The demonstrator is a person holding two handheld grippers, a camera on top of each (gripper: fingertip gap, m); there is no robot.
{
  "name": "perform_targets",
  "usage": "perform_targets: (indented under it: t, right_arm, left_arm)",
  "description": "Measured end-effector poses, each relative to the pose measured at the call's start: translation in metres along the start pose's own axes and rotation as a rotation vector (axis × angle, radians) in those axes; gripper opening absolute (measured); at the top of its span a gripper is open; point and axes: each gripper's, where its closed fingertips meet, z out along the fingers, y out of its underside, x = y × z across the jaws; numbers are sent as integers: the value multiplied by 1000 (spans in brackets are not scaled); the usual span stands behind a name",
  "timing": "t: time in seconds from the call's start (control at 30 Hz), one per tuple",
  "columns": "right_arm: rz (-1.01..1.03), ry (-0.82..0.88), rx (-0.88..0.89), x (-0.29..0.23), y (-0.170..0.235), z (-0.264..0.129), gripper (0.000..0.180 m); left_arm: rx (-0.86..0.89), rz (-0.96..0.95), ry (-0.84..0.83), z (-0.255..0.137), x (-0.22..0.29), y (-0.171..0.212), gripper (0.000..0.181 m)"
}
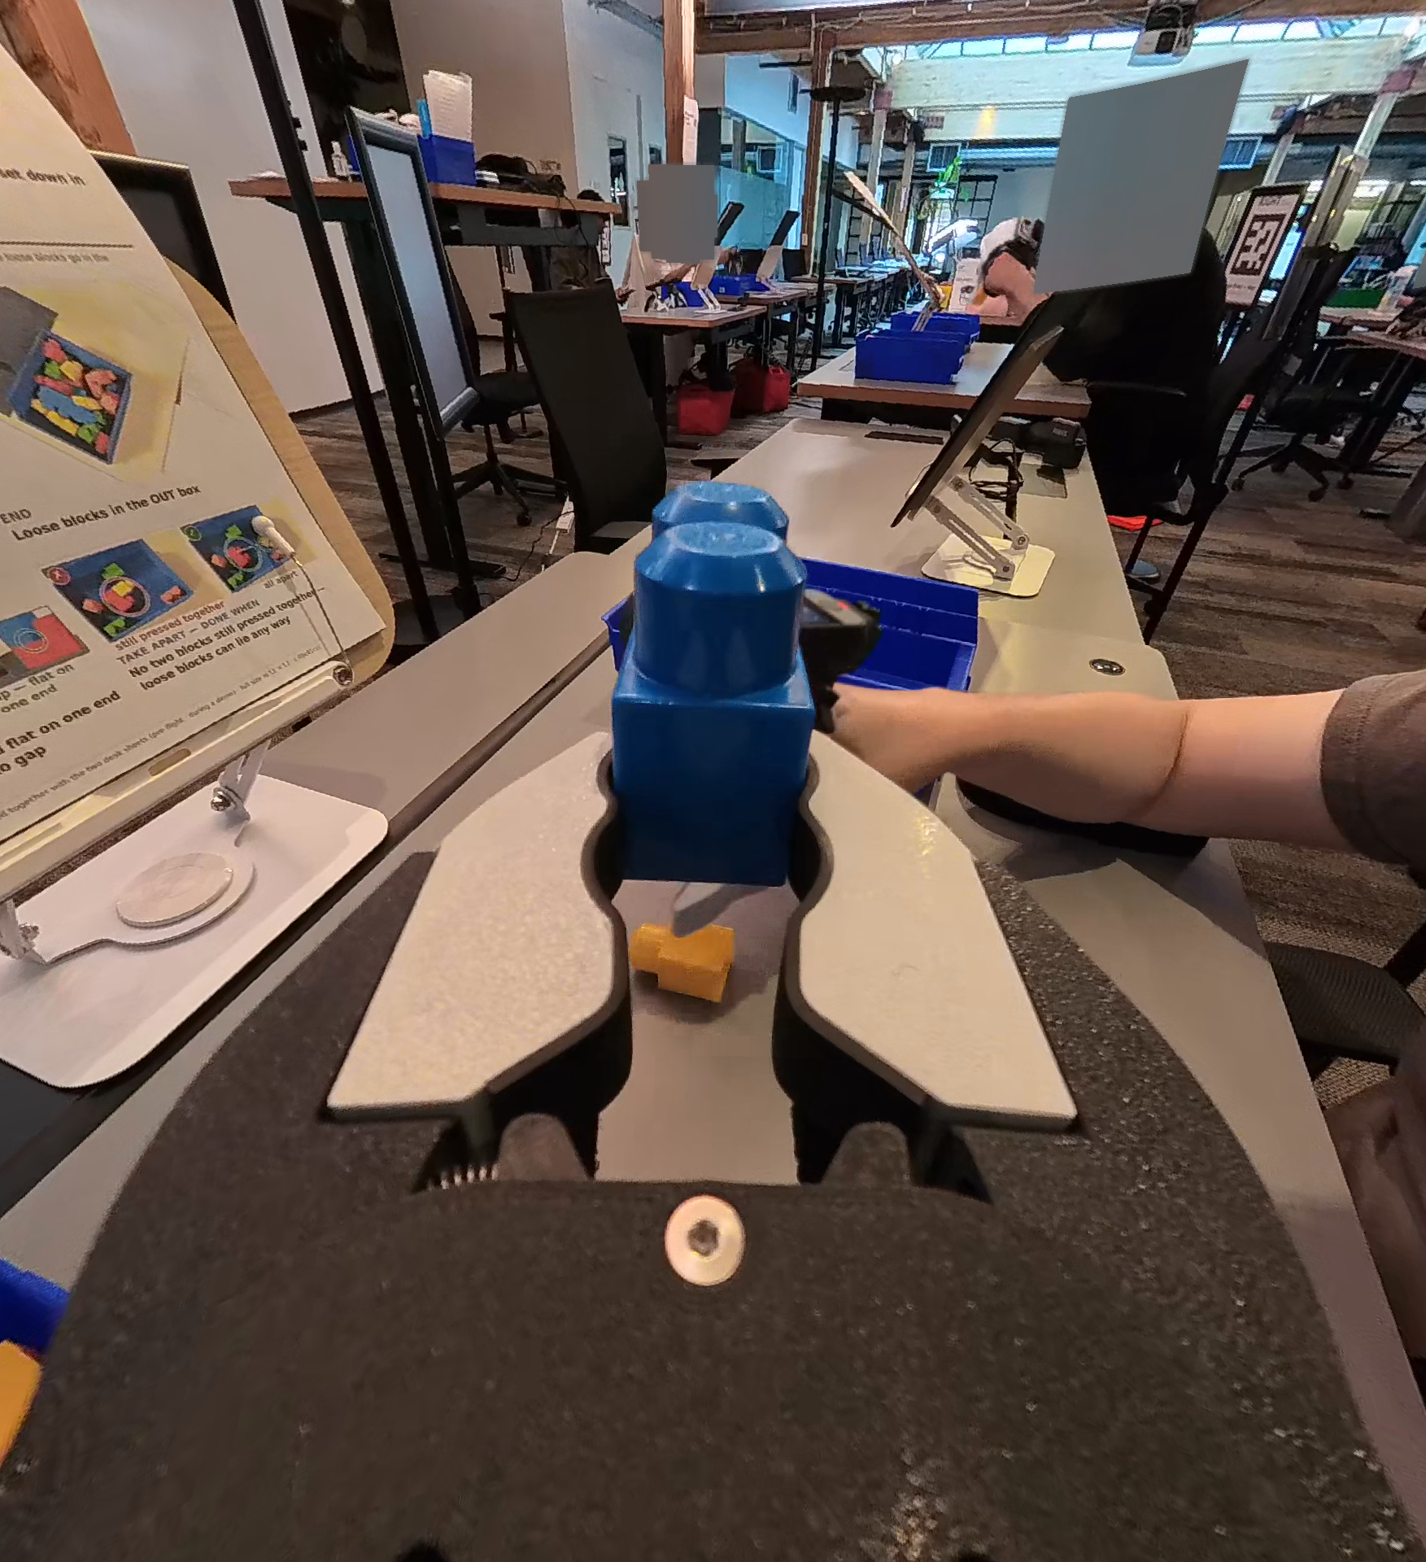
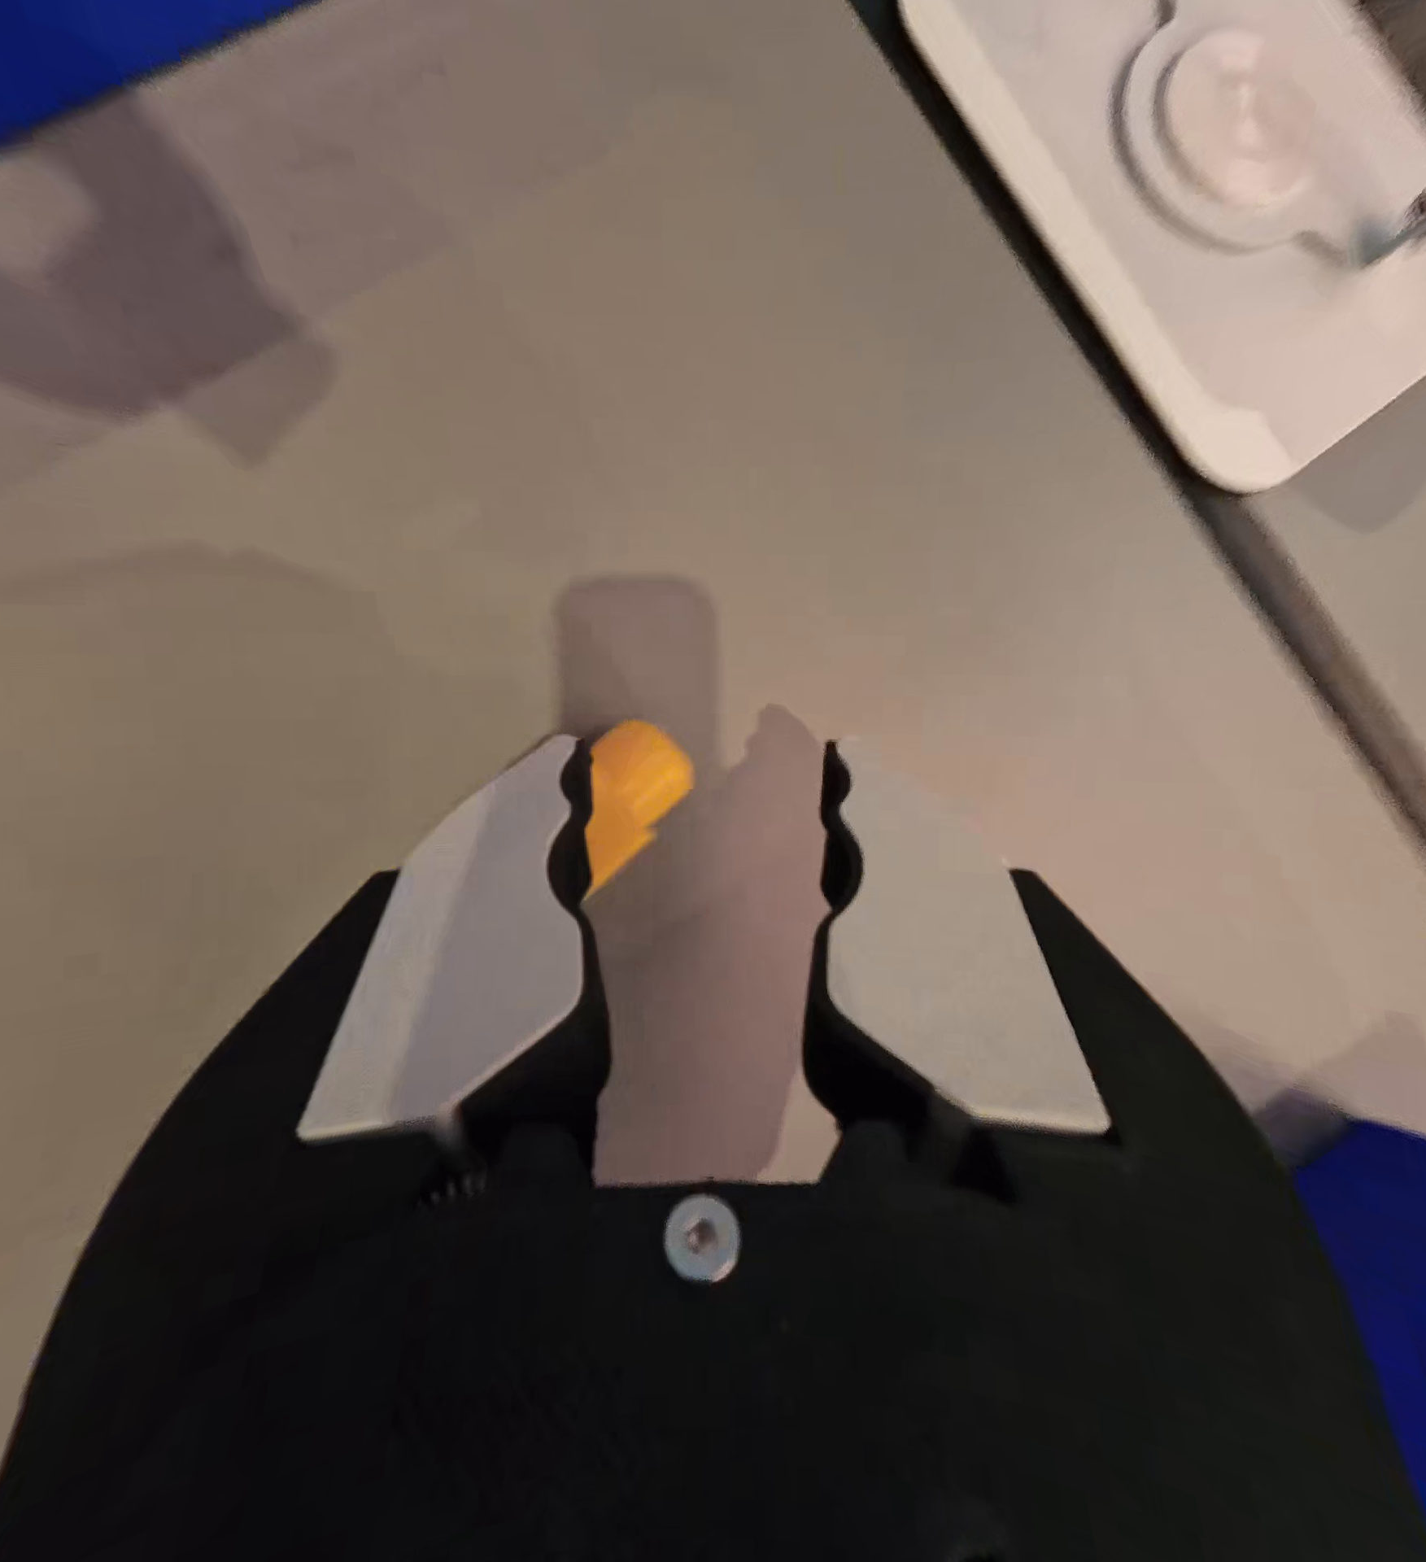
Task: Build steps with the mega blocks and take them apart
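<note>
Left gripper (image 1: pixel 705 811) is clamped on a blue two-stud block (image 1: pixel 707 718), held upright above the grey table (image 1: pixel 472 642); right gripper (image 2: pixel 705 811) hangs over the table with jaws apart and empty, a small yellow block (image 2: pixel 633 790) just beside its left finger. To seat the blue block well, square its underside over the yellow block (image 1: pixel 682 959) (lying on its side, so righting looks necessary first). Open table lies ahead, bounded by the blue bin (image 1: pixel 904 625) beyond and the white stand base (image 1: pixel 185 887) to the left.

Left gripper (image 1: pixel 705 811) fingers clamped on load; right gripper (image 2: pixel 705 811) fingers parted, empty.

Blue block (image 1: pixel 705 735), yellow block (image 1: pixel 684 959), grey table (image 1: pixel 1030 676)
</note>
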Motion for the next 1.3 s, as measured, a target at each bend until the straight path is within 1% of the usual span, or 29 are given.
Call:
perform_targets:
  t: [0.07, 0.13, 0.17, 0.27, 0.37, 0.43, 0.5, 0.67, 0.83, 1.0, 1.07, 1.3]
  right_arm:
    - [66, -53, -16, -17, -1, -7, 64]
    - [49, 22, -41, -15, 3, -4, 78]
    - [41, 46, -55, -13, 6, 0, 80]
    - [64, 5, -145, -17, 22, 12, 80]
    - [50, 40, -204, -8, 33, 13, 80]
    - [35, 79, -212, 1, 34, 9, 79]
    - [23, 81, -223, 5, 35, 6, 77]
    - [-8, -61, -250, -11, 41, 12, 65]
    - [-63, -15, -278, -7, 44, 19, 57]
    - [-77, -10, -375, -6, 55, 28, 56]
    - [-78, -30, -379, -7, 54, 29, 54]
    - [-146, -21, -390, -4, 49, 27, 51]
  left_arm:
    - [-2, -5, -2, 1, 0, 1, 36]
    - [-5, -8, 2, 2, 1, 1, 36]
    - [-7, -7, 4, 2, 1, 1, 36]
    - [-16, -3, 9, 4, 3, 3, 36]
    - [-20, 1, 14, 4, 5, 3, 36]
    - [-22, 1, 17, 4, 5, 3, 36]
    - [-22, -1, 18, 5, 5, 4, 36]
    - [-29, -7, 23, 7, 5, 6, 36]
    - [-32, -6, 20, 7, 4, 6, 36]
    - [-37, -5, 25, 7, 5, 6, 36]
    - [-44, -4, 28, 7, 6, 7, 36]
    - [-57, -10, 37, 12, 7, 11, 36]
